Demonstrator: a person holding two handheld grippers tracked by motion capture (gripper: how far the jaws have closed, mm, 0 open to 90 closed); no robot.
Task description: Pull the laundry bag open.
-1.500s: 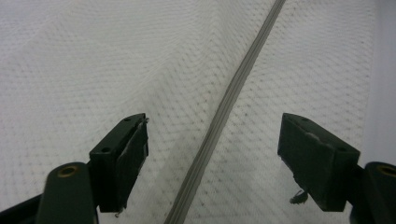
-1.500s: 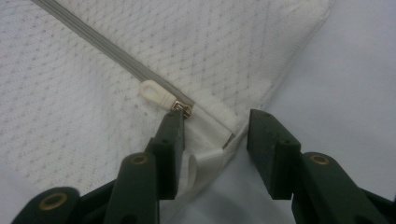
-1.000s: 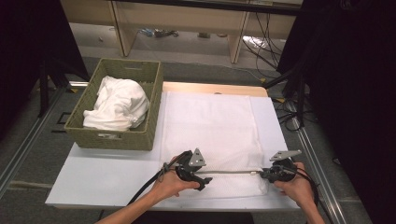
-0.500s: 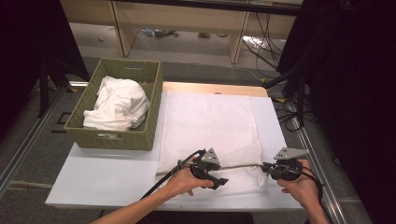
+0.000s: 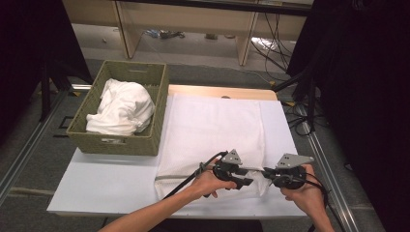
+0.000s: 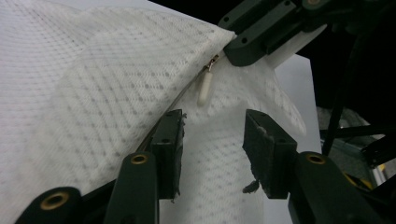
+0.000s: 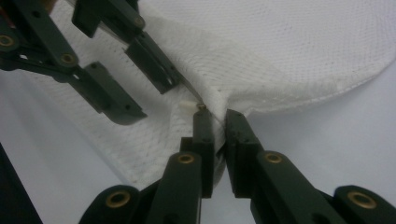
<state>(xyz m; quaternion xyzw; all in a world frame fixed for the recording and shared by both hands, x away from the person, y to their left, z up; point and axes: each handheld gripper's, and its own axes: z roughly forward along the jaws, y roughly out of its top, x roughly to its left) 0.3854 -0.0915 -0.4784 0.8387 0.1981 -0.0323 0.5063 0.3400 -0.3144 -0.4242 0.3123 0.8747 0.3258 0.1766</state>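
Note:
A white mesh zipper bag (image 5: 212,130) lies flat on the white table (image 5: 106,183). My right gripper (image 5: 269,175) is shut on the bag's near right corner, pinching the mesh (image 7: 280,60) at the zipper's end between its pads (image 7: 203,128). My left gripper (image 5: 247,181) sits just left of it along the zipper edge. Its jaws have just been closing and stand partly open over the mesh (image 6: 93,93), pads not pressing. The white zipper pull (image 6: 204,88) hangs just ahead of the left gripper (image 6: 212,133), below the right gripper (image 6: 261,35). The right gripper view shows the left gripper (image 7: 154,99) beside the pull (image 7: 187,105).
A woven green basket (image 5: 116,144) holding a crumpled white cloth (image 5: 121,106) stands on the table's left side. Bare table surface lies in front of the basket. Shelving and cables sit beyond the far edge, and a dark curtain hangs to the right.
My left gripper has slid right along the bag's near edge, close to the right gripper, and its jaws have narrowed. The right gripper has risen slightly with the corner.

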